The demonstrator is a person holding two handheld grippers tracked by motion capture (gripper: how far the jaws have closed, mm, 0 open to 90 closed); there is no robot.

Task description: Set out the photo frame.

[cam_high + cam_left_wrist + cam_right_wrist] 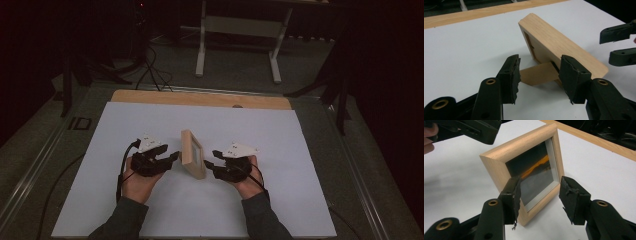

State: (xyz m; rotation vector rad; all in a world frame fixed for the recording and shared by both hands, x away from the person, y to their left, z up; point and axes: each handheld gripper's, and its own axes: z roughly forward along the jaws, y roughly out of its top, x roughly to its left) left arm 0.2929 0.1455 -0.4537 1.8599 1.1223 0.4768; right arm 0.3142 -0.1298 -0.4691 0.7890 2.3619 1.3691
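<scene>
A light wooden picture frame (192, 154) stands upright on the white sheet (150, 210), propped on a small wooden back stand (537, 73). My left gripper (175, 156) is just left of the frame and points at its back (559, 42). Its jaws are open, with the stand in line between them (540, 67) and untouched. My right gripper (212, 161) is just right of the frame and faces the glass front (534, 167). Its jaws are open (540, 188), a little short of the frame's lower corner. Neither gripper holds anything.
The white sheet covers a wooden board whose far edge (200, 98) shows. Beyond it, on the dark floor, stand a white-legged rack (237, 30) and some cables (150, 75). Metal rails (40, 155) run along the table's sides.
</scene>
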